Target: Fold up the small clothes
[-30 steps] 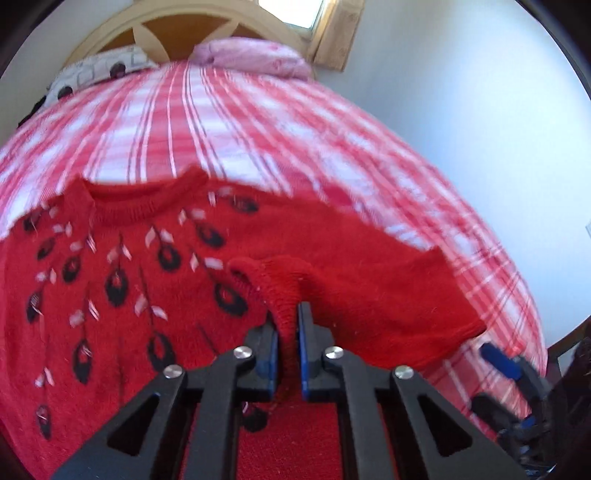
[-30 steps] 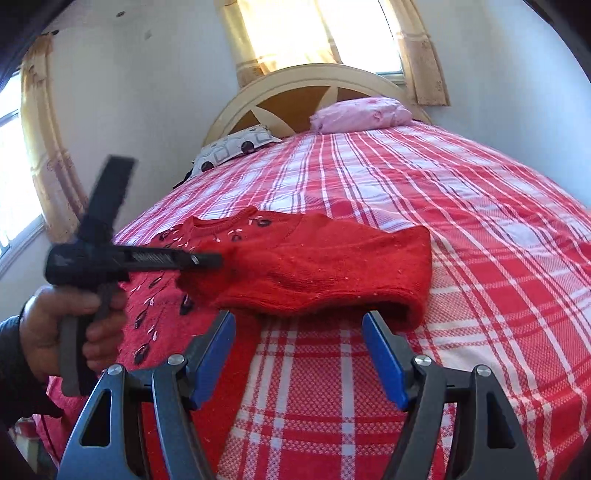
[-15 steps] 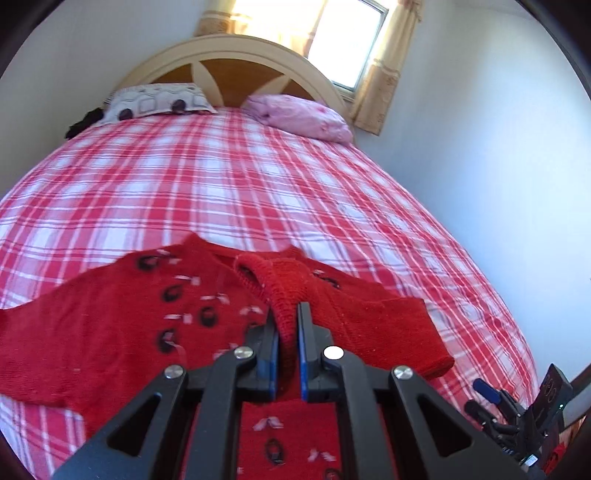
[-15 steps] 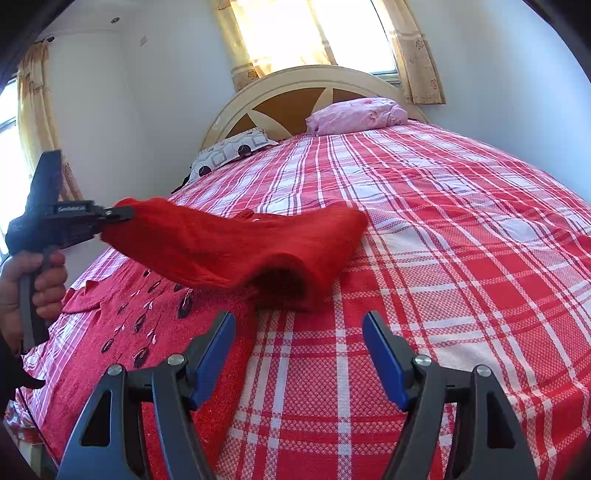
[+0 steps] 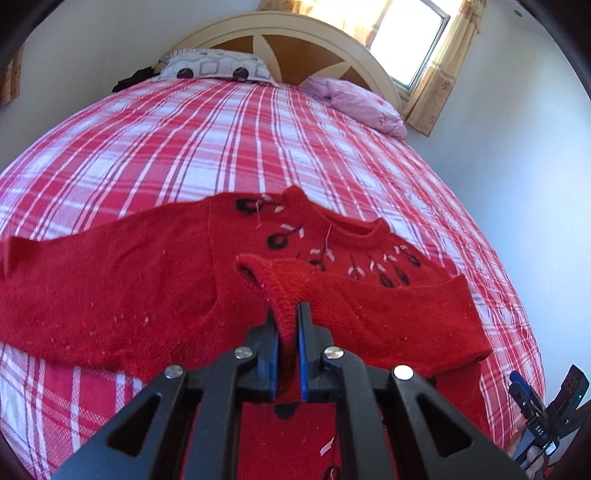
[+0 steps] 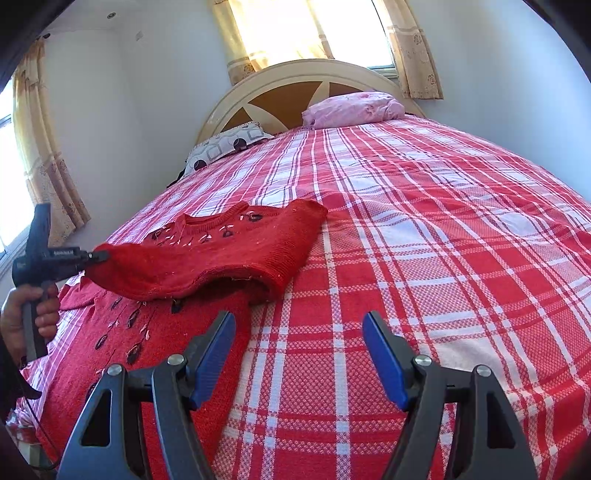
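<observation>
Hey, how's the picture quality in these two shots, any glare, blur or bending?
Left wrist view: window blown out white, bed bulging from the fisheye, sweater sharp. Right wrist view: sunlit curtain overexposed, walls curving at the edges, left gripper and plaid both sharp, no motion blur.

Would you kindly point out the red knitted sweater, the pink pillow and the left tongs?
red knitted sweater (image 5: pixel 110 295): left wrist view, sleeve.
pink pillow (image 6: pixel 354 107): right wrist view, middle.
left tongs (image 5: pixel 287 332): left wrist view, between tips.
</observation>
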`<state>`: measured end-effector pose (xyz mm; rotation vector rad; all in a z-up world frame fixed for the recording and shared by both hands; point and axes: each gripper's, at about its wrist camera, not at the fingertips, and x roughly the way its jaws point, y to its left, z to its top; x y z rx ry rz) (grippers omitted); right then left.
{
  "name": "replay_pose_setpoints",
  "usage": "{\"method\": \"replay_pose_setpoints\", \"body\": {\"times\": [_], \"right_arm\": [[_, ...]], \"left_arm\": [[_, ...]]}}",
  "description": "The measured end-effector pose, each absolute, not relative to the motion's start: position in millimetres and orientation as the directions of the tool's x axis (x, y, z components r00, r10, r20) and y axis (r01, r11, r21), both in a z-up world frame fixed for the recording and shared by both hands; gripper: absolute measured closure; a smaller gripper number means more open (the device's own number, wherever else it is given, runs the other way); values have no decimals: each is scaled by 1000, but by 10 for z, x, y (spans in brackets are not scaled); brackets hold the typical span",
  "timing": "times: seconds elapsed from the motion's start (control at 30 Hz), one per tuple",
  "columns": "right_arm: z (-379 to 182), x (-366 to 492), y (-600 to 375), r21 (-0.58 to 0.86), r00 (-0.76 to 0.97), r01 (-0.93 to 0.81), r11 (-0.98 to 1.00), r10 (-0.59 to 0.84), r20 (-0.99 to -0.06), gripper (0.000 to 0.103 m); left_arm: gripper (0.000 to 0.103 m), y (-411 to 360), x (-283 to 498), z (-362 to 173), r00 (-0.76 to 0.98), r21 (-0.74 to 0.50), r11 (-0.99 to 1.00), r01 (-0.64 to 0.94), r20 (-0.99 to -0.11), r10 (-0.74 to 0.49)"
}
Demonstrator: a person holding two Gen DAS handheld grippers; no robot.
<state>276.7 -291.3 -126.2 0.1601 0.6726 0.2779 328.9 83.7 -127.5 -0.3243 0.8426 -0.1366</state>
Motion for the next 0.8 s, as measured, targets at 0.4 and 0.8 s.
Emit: {"method": "replay_pose_setpoints", "body": {"times": [0.4, 0.8], "right_arm": [[-1309, 2808, -2913, 238, 730, -202, 950, 308, -610, 31], [-1171, 2746, -2807, 202, 744, -247, 948, 319, -587, 31]], "left_arm": [[95, 1075, 3147, -1489, 653, -352, 933, -74, -725, -221], [30, 955, 2886, -1342, 709, -114, 993, -39, -704, -53]]}}
